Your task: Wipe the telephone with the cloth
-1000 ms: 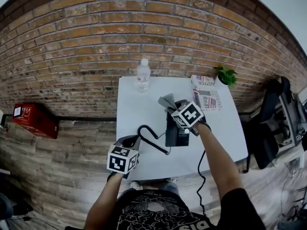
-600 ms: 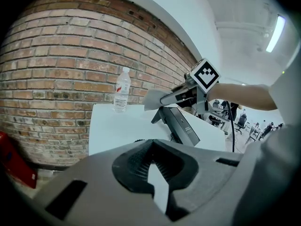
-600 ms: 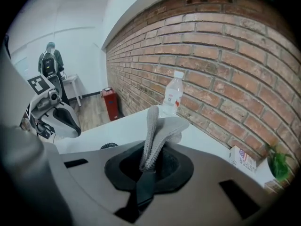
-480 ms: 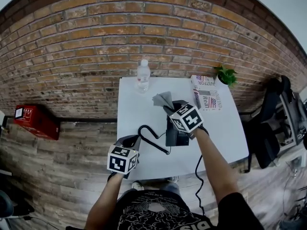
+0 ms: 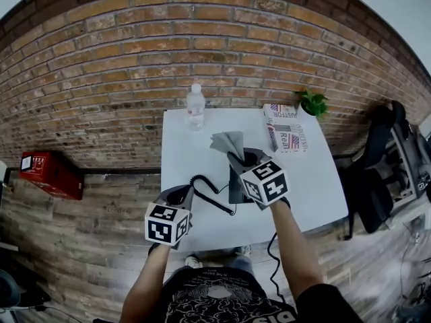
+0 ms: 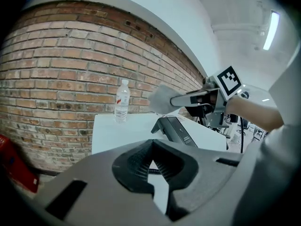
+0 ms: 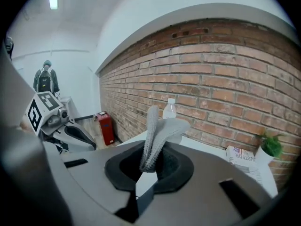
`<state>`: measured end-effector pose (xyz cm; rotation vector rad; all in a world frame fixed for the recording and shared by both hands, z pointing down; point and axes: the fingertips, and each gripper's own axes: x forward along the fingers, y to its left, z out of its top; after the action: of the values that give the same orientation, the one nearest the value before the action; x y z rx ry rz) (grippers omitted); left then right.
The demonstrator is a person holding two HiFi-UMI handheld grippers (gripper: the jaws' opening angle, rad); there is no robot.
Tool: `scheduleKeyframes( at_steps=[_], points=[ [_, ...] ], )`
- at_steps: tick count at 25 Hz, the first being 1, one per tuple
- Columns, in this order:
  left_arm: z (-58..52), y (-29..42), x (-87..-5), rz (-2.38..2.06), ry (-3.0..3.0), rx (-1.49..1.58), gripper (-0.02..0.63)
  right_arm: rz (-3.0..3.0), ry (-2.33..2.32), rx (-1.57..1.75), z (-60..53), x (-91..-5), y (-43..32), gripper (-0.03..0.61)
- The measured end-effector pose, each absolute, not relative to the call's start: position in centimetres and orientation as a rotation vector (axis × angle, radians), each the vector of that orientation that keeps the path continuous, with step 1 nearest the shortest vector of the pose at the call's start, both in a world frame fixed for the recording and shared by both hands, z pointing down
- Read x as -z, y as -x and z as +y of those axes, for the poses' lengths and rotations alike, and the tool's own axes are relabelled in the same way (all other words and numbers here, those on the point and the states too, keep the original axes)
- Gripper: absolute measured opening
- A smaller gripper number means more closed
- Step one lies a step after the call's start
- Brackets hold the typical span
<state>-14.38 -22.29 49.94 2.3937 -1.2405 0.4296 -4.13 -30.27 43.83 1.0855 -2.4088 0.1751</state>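
The black telephone point(image 5: 241, 182) sits mid-table on the white table point(image 5: 182, 150), and its coiled cord point(image 5: 205, 188) loops off to the left. It also shows in the left gripper view as telephone point(image 6: 175, 129). My right gripper point(image 5: 237, 159) hangs above the phone's far end, shut on a grey cloth point(image 5: 225, 142) that sticks up from the jaws as cloth point(image 7: 159, 128). My left gripper point(image 5: 184, 194) hovers at the table's near left, left of the cord. Its jaws point(image 6: 151, 146) meet at the tips with nothing between them.
A water bottle point(image 5: 195, 106) stands at the table's far edge against the brick wall. A folded newspaper point(image 5: 283, 128) and a small plant point(image 5: 312, 103) occupy the far right corner. A red box point(image 5: 42, 170) lies on the floor to the left. A person point(image 7: 45, 79) stands far off.
My right gripper has pulled back toward me and risen, carrying the cloth slightly left over the phone. The left gripper has barely moved.
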Motion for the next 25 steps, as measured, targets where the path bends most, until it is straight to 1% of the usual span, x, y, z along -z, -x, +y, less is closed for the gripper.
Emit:
scheduleKeyframes(
  at_steps=[15, 25],
  points=[
    [-22.0, 16.4, -46.7, -1.385, -2.398, -0.376, 0.006, -2.462, -1.335, -0.197, -24.9, -41.6, 0.5, 0.012],
    [-21.8, 17.4, -46.0, -1.439, -2.390, -0.385, 0.006, -2.456, -1.342, -0.186, -23.2, -42.1, 0.4, 0.012]
  ],
)
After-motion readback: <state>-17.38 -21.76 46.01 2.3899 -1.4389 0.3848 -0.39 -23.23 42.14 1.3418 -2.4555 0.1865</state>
